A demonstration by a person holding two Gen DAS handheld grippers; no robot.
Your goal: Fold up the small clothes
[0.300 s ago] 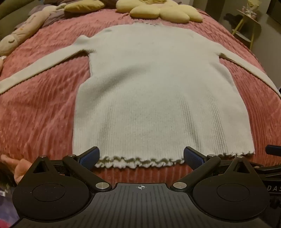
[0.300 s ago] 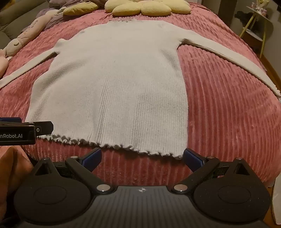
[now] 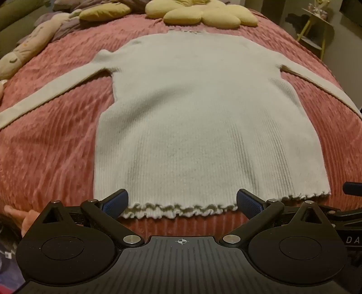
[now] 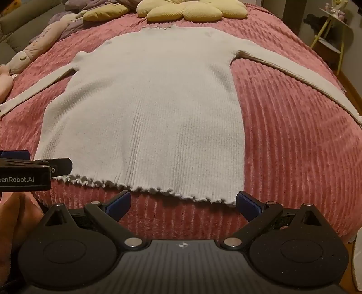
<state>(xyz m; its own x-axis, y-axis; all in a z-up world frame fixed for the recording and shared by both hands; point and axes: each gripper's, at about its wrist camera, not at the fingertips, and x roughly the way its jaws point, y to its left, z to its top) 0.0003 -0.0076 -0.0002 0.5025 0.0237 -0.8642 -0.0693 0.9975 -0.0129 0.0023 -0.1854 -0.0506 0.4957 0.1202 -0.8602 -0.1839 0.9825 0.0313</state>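
Observation:
A small cream ribbed sweater (image 3: 199, 126) lies flat on a pink bedspread (image 3: 49, 144), sleeves spread to both sides, ruffled hem nearest me. It also shows in the right wrist view (image 4: 153, 117). My left gripper (image 3: 182, 201) is open, its blue pads either side of the hem's middle, just at the hem edge. My right gripper (image 4: 183, 203) is open, just short of the hem's right corner, over bare bedspread (image 4: 294, 147). The left gripper's side (image 4: 29, 169) shows at the left edge of the right wrist view, by the hem's left part.
A yellow flower-shaped cushion (image 3: 203, 15) lies beyond the collar. A plush toy (image 3: 29, 47) and purple bedding lie at the far left. A small yellow-legged side table (image 3: 316, 34) stands off the bed at the far right. The bed edge drops away just under the hem.
Both grippers have moved slightly forward toward the hem; the sweater lies as before. Both stay open.

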